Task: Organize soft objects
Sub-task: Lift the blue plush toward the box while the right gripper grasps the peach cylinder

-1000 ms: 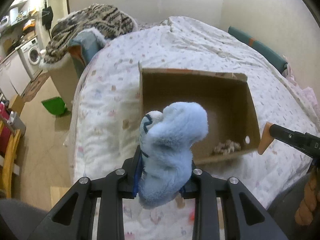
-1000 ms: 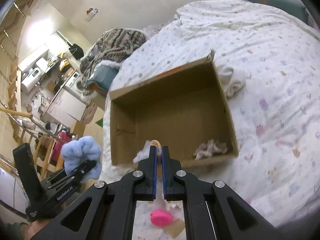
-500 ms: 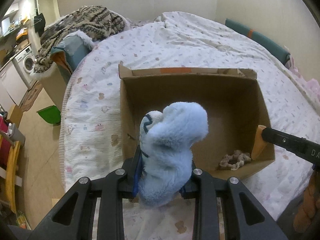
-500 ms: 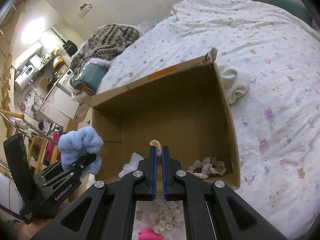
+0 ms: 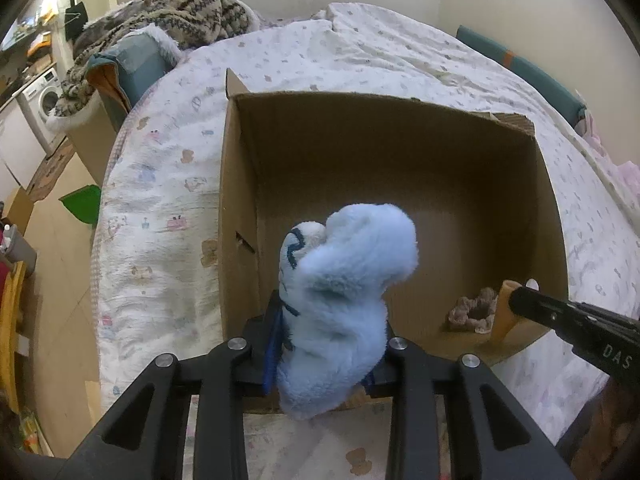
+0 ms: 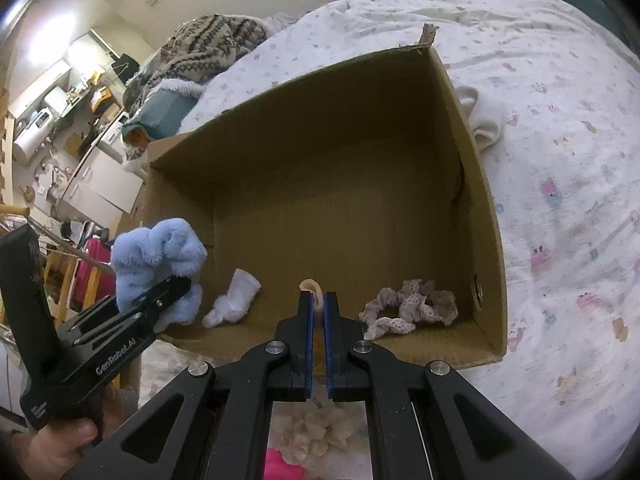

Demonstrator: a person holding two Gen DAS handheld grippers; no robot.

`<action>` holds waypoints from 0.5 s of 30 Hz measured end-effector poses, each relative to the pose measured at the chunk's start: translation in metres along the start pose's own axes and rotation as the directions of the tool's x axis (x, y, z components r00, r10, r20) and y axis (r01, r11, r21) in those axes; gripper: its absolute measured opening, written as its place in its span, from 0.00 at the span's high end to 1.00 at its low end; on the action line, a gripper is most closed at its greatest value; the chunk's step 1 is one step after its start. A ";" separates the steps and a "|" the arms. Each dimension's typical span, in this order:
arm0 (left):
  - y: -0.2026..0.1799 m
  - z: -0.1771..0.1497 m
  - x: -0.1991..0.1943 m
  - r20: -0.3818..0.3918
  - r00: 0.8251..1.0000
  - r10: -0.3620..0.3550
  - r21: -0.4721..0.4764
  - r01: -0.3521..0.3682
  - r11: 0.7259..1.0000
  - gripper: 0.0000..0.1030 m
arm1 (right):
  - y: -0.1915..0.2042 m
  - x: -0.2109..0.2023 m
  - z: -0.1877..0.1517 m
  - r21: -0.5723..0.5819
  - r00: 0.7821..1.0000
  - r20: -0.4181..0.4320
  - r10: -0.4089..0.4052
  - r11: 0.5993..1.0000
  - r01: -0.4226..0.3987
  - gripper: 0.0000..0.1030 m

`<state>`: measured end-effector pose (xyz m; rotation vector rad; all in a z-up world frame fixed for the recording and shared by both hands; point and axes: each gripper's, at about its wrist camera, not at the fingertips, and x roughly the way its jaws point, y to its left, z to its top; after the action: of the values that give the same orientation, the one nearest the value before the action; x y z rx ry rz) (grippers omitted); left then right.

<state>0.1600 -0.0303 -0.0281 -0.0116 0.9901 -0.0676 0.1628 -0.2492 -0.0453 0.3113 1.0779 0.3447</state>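
Observation:
An open cardboard box (image 5: 236, 184) (image 6: 476, 184) lies on the bed. My left gripper (image 5: 326, 354) is shut on a fluffy light-blue sock (image 5: 344, 300) and holds it over the box's near left corner; it also shows in the right wrist view (image 6: 156, 256). My right gripper (image 6: 316, 304) is shut on a thin peach-coloured piece (image 6: 314, 286) over the box's near edge; the piece also shows in the left wrist view (image 5: 505, 312). Inside the box lie a beige scrunchie (image 6: 408, 306) (image 5: 472, 312) and a small white sock (image 6: 236, 300).
The bed has a white patterned cover (image 6: 560, 160). A white cloth (image 6: 486, 120) lies beside the box's right wall. A fluffy cream item (image 6: 316, 432) and a pink item (image 6: 284, 466) lie below my right gripper. A patterned blanket (image 5: 168, 12) is at the bed's far left.
Both grippers have moved forward toward the box and now reach over its near edge. The white sock inside the box has come into view. Both grips are unchanged.

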 end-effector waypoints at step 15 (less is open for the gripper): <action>-0.005 -0.006 0.006 -0.010 1.000 0.030 0.025 -0.029 0.999 0.65 | -0.009 0.005 0.000 0.036 1.000 -0.021 -0.015 0.999 0.016 0.93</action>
<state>0.1584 -0.0357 -0.0360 0.0257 0.9994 -0.0528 0.1660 -0.2550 -0.0524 0.3315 1.1077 0.3156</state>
